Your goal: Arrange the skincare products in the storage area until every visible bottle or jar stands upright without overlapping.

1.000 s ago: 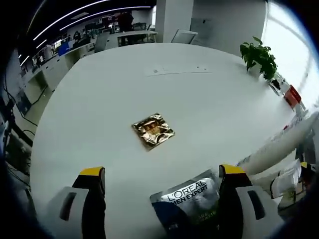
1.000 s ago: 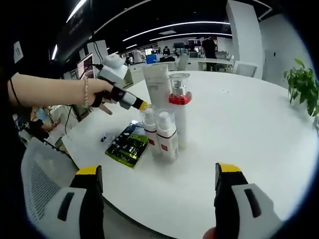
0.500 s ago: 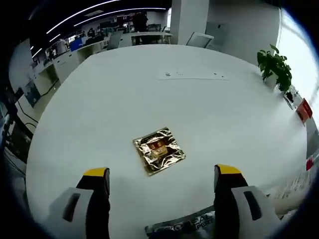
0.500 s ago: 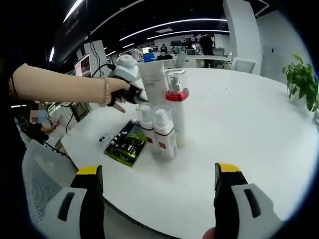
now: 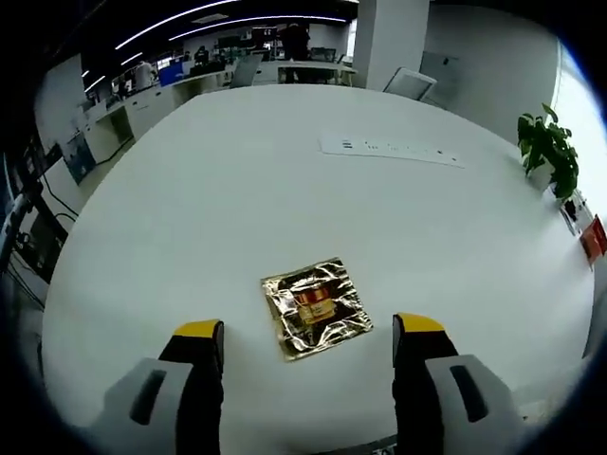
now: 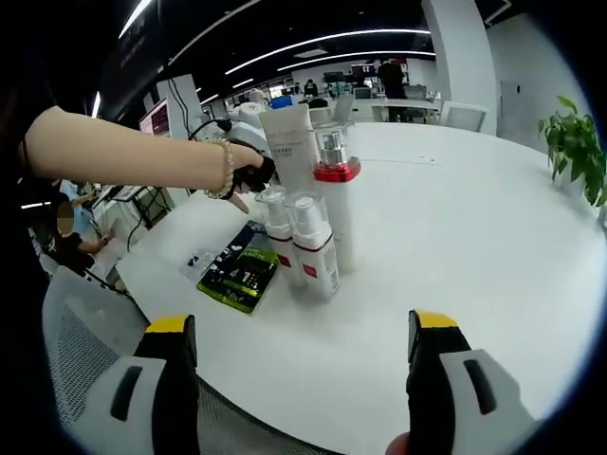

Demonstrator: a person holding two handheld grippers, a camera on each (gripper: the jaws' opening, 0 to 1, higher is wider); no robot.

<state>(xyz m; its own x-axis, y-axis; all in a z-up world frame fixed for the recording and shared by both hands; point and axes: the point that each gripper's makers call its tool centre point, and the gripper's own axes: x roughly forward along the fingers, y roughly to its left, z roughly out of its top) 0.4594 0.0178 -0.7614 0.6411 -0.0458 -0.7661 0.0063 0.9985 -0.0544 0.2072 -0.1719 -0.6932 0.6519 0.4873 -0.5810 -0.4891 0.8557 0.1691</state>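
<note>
Four skincare bottles (image 6: pixel 313 227) stand clustered upright; a sachet (image 6: pixel 235 275) lies flat beside, perhaps touching.

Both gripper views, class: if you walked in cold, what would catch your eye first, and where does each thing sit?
In the left gripper view, a shiny gold foil sachet lies flat on the white table, just ahead of the open left gripper. In the right gripper view, a cluster of upright skincare bottles stands near the table edge beside a flat green-and-black packet, with a person's arm reaching behind the bottles. The right gripper is open.
</note>
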